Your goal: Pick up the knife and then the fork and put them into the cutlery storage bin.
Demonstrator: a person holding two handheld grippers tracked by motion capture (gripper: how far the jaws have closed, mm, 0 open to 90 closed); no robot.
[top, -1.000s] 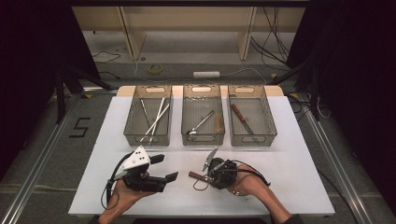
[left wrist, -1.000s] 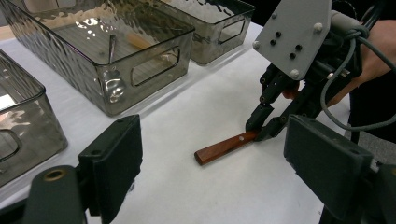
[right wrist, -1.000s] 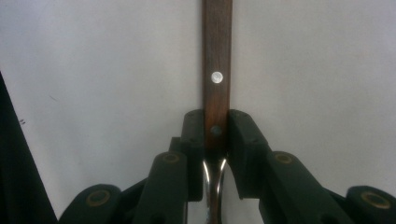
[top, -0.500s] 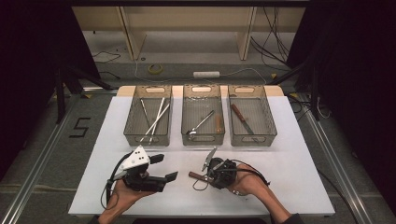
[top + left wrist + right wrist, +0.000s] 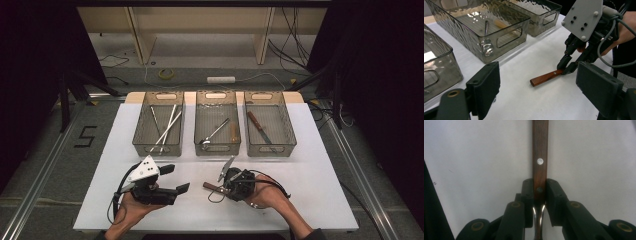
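3 bins (image 5: 158, 148) stand in a row on the desk (image 5: 320, 165); 2 tongs (image 5: 176, 181) sit near them, with 1 knife (image 5: 213, 187).

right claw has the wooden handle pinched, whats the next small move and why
Probably lift it straight up off the table. The right claw is shut on the wooden-handled utensil, whose handle tip seems to rest on the white surface; the left claw stands open and apart.

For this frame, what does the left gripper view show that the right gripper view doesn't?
Left gripper view alone: the open left gripper, two clear bins, and the right gripper seen from outside, with its grey plate. Right gripper view alone: the pads pressing both sides of the handle, with a metal neck running back between them. Both: the wooden handle lying on the white table.
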